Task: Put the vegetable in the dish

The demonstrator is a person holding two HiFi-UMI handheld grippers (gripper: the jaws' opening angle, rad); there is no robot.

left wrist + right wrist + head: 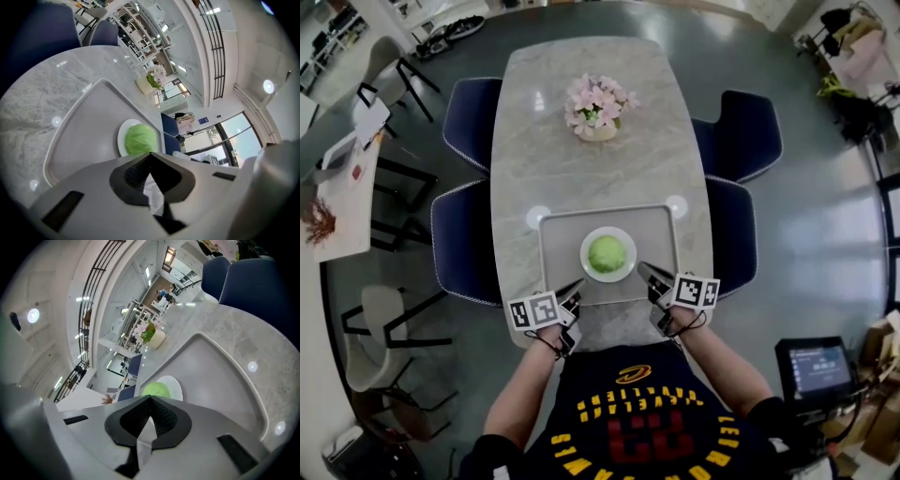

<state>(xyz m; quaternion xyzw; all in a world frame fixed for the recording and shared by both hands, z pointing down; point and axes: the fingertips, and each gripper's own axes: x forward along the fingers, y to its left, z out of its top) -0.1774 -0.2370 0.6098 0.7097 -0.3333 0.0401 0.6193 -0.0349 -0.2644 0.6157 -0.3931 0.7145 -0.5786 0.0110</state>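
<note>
A round green cabbage (607,254) rests in a white dish (624,269) at the middle of a grey tray (661,225) on the marble table. My left gripper (575,286) is at the tray's near edge, just left of the dish, with its jaws closed and nothing held. My right gripper (643,270) is at the dish's near right, also shut and empty. In the left gripper view the cabbage (139,139) lies just beyond the closed tips (151,154). In the right gripper view the cabbage (156,390) sits right ahead of the tips (150,398).
A vase of pink flowers (598,108) stands at the far middle of the table. Two small white discs (538,217) (676,206) lie by the tray's far corners. Dark blue chairs (467,239) (739,136) flank both sides. A screen (817,367) stands at the lower right.
</note>
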